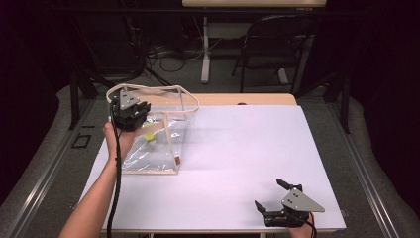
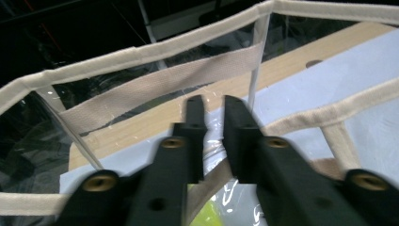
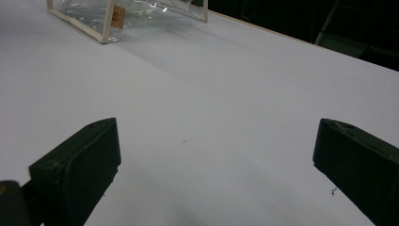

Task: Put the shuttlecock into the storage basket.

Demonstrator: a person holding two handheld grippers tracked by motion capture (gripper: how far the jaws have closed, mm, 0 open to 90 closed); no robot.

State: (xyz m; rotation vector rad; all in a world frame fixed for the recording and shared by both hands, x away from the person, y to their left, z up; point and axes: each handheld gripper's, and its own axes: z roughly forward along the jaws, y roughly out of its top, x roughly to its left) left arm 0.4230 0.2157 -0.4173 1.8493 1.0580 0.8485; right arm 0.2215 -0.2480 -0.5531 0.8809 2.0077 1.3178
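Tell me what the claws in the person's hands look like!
Each claw is black with two long, flat jaws. The left claw and the right claw each wear a grey three-cornered plate on top, dotted with small holes. A black cable trails from each one back along the arm. In the left gripper view, round brass-coloured screws sit in the black jaws. The person's forearms are bare, with no sleeves showing.
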